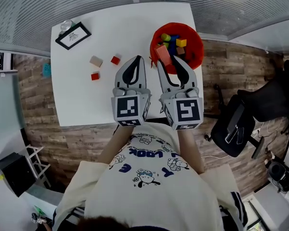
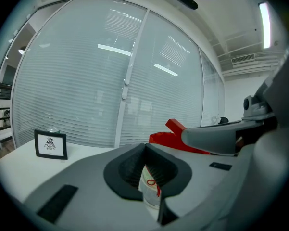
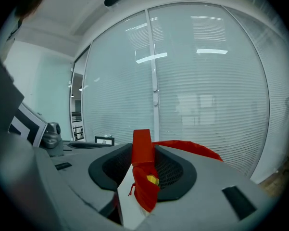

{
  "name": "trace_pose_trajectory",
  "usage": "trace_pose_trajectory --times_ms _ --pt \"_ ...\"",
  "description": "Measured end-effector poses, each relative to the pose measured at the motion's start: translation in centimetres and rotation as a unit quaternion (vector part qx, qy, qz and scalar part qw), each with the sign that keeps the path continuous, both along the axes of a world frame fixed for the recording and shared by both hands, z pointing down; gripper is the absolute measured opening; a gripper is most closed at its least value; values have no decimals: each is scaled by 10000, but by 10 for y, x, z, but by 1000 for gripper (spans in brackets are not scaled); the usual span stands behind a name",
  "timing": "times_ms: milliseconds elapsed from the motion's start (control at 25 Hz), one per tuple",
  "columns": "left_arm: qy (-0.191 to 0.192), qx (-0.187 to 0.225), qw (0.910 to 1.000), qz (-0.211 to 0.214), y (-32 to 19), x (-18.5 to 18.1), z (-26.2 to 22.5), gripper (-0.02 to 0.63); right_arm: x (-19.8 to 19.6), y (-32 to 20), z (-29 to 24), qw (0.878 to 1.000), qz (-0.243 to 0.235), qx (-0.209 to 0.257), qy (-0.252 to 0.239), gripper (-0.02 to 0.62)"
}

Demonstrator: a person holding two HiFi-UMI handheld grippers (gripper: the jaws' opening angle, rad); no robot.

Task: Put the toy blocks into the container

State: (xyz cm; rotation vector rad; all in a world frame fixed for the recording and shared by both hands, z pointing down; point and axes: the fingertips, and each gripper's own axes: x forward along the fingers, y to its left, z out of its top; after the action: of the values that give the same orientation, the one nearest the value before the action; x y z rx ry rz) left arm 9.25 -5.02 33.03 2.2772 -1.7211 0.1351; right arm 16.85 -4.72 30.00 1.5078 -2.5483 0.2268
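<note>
A red container (image 1: 194, 47) sits at the table's right edge with yellow, green and blue blocks inside. My right gripper (image 1: 164, 57) is shut on a long red block (image 1: 162, 54) at the container's near-left rim; in the right gripper view that red block (image 3: 142, 146) stands upright between the jaws with the container (image 3: 194, 148) behind it. My left gripper (image 1: 136, 59) hovers beside it over the table, jaws together with nothing in them. A tan block (image 1: 96, 61) and two small red blocks (image 1: 116, 59) (image 1: 94, 76) lie loose on the left of the white table (image 1: 86, 105).
A black picture frame (image 1: 73, 35) and a small glass object (image 1: 66, 25) stand at the far left corner. The person's body is at the table's near edge. A black chair (image 1: 240, 121) stands to the right on the wooden floor.
</note>
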Motion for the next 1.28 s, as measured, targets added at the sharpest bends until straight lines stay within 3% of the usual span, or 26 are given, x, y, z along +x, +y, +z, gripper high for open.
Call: trace_pose_trajectory --times_ms 800,1280 --pt "-30 36 9998 215 -10 30 -1 31 63 -17 7 9973 688 -135 232 149" --pt "8 -60 9996 268 -13 37 3 31 77 -24 21 9950 864 -322 396 149"
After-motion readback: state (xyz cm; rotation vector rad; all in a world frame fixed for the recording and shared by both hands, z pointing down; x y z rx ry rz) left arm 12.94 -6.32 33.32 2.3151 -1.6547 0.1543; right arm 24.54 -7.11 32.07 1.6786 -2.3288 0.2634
